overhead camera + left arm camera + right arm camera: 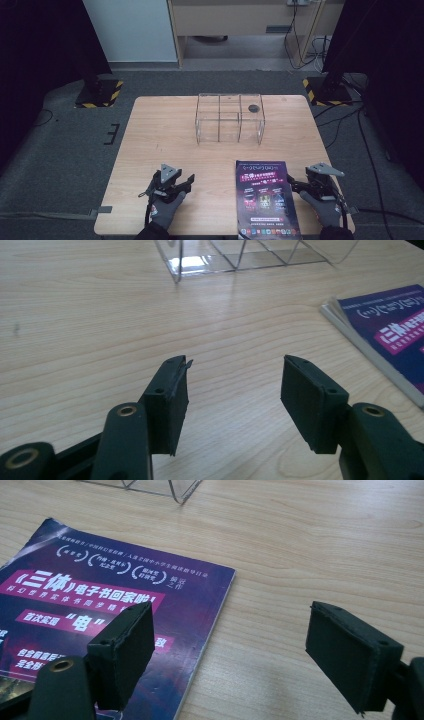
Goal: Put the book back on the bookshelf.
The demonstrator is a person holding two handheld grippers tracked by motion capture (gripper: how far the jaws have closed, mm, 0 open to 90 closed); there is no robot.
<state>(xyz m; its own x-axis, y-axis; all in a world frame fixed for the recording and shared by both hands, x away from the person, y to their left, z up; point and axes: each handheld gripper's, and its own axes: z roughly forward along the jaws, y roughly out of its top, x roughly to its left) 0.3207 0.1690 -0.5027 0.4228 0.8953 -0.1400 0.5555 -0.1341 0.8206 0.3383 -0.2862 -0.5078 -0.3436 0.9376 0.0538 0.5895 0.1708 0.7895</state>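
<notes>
Magazine [265, 199] near edge cut off beside right hand-held gripper [298, 186].

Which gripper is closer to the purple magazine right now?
Right. The right gripper sits beside the purple magazine at its right edge; the left gripper is farther off, left of it.

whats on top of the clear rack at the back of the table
A small dark round object sits on the top right of the clear rack. The compartments look empty through the clear walls. Whether it rests on the top panel or lower inside cannot be told.
</notes>
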